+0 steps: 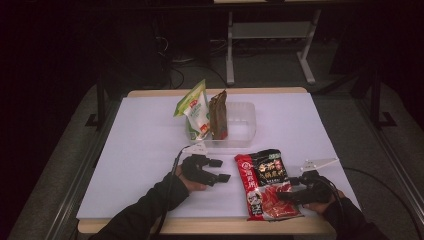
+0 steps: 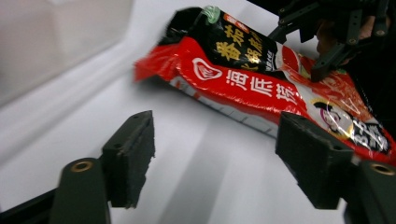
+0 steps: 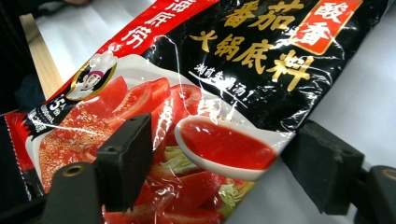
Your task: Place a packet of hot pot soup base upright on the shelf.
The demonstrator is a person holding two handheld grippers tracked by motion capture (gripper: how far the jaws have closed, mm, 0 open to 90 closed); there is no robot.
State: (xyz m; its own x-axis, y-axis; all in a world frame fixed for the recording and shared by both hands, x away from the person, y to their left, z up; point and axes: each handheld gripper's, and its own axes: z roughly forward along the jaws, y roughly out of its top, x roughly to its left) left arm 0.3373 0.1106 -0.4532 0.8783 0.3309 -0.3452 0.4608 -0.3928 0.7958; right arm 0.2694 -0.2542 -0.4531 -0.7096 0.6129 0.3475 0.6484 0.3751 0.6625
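— Lying flat near the front edge of the white table was the red and black soup base packet; did either tool have hold of it?
— No. The right gripper sat at the packet's right edge with its jaws spread, one jaw over the printed tomatoes and the other off on the bare table. Neither pad was pressing the foil.
— And the other hand?
— The left gripper was just left of the packet, apart from it, jaws also spread wide with only table between them. In the left gripper view the packet lay ahead of its jaws.
— Anything else on the table?
— Farther back stood a clear plastic tub with two packets upright at its left end: a green and white pouch and a brown pouch, side by side and touching
— The right gripper view?
— It showed the packet close up, glossy and slightly crumpled
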